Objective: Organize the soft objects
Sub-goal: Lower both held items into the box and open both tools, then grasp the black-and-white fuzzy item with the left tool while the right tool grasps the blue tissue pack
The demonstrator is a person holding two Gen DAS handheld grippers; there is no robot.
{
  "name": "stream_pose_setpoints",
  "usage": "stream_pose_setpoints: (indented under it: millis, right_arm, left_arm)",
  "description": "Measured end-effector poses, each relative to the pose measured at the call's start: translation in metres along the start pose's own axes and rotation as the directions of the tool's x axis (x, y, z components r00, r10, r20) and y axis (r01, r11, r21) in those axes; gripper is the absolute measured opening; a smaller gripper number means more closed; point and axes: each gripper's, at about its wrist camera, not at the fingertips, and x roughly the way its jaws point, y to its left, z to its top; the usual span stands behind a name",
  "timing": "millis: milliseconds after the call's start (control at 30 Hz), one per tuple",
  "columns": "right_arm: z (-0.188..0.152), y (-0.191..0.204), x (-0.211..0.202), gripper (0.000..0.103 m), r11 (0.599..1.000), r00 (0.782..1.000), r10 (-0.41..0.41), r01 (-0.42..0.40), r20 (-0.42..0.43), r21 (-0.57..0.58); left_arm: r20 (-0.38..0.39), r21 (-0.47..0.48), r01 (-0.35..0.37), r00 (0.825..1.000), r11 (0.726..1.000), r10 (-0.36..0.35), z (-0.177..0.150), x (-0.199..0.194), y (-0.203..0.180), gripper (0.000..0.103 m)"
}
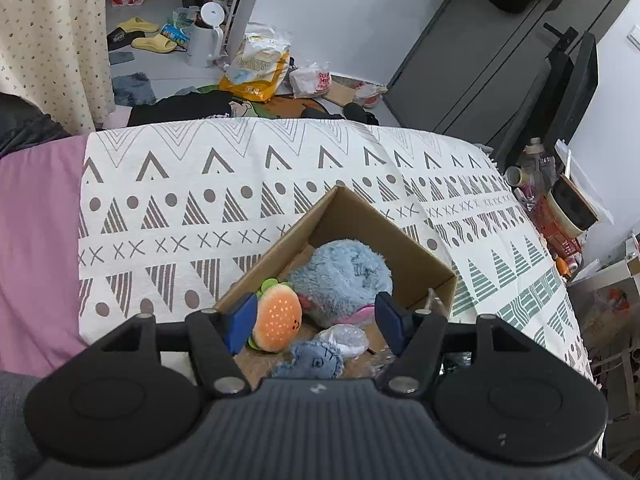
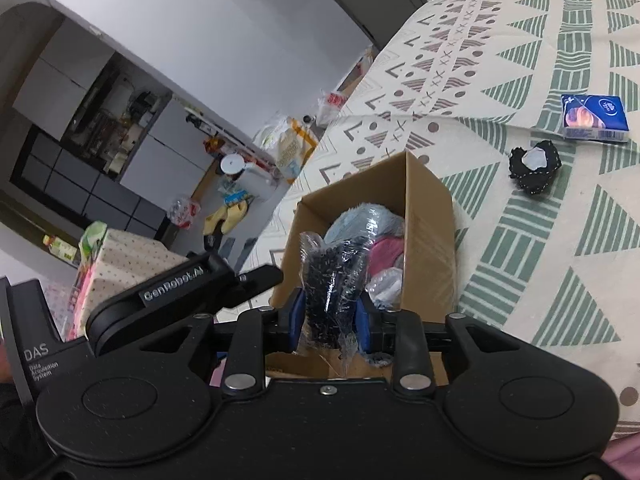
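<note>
A cardboard box (image 1: 360, 216) stands on the patterned bedspread (image 1: 192, 184). Inside lie a big blue plush (image 1: 340, 276), a burger plush (image 1: 278, 316), a small blue plush (image 1: 310, 362) and a clear plastic-wrapped item (image 1: 346, 338). My left gripper (image 1: 316, 322) is open and empty, just above the box's near side. My right gripper (image 2: 330, 314) is shut on a black soft item wrapped in clear plastic (image 2: 334, 280), held above the box (image 2: 428, 208). The left gripper's body (image 2: 192, 284) shows left of it. A black-and-white soft item (image 2: 534, 166) lies on the bedspread at the right.
A blue tissue pack (image 2: 594, 116) lies on the bedspread beyond the black-and-white item. The floor past the bed holds slippers (image 1: 146, 34), a white kettle (image 1: 206, 38) and bags (image 1: 258, 66). A cluttered shelf (image 1: 560, 216) stands at the bed's right edge.
</note>
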Motion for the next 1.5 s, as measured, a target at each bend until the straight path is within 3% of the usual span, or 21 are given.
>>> stream_pose_setpoints:
  millis: [167,567,833,1233,1500]
  right_arm:
    - [0.006,-0.008,-0.016,0.042,1.0,0.999,-0.008,0.008,0.037,-0.002]
    - [0.026,-0.052,-0.057,0.05,0.996,0.993,-0.088,0.089,0.079,-0.005]
    - [0.052,-0.088,-0.076,0.058,0.993,0.986,-0.117,0.114,0.121,0.033]
    - [0.097,-0.143,-0.078,0.059,0.984,0.974,-0.132,0.106,0.184,0.144]
    - [0.097,-0.193,-0.055,0.059,0.969,0.976,-0.109,0.062,0.189,0.24]
  left_arm:
    - [0.004,0.015,-0.018,1.0,1.0,0.018,-0.002,0.0,-0.003,0.072]
    - [0.042,0.123,-0.034,0.999,0.992,0.029,-0.014,-0.007,-0.033,0.079]
    - [0.021,0.219,0.005,1.0,0.976,-0.01,-0.021,-0.007,-0.073,0.079]
    - [-0.059,0.314,0.052,0.998,0.948,-0.035,-0.037,0.016,-0.134,0.079]
    - [-0.079,0.409,0.078,0.996,0.909,-0.05,-0.038,0.044,-0.181,0.079]
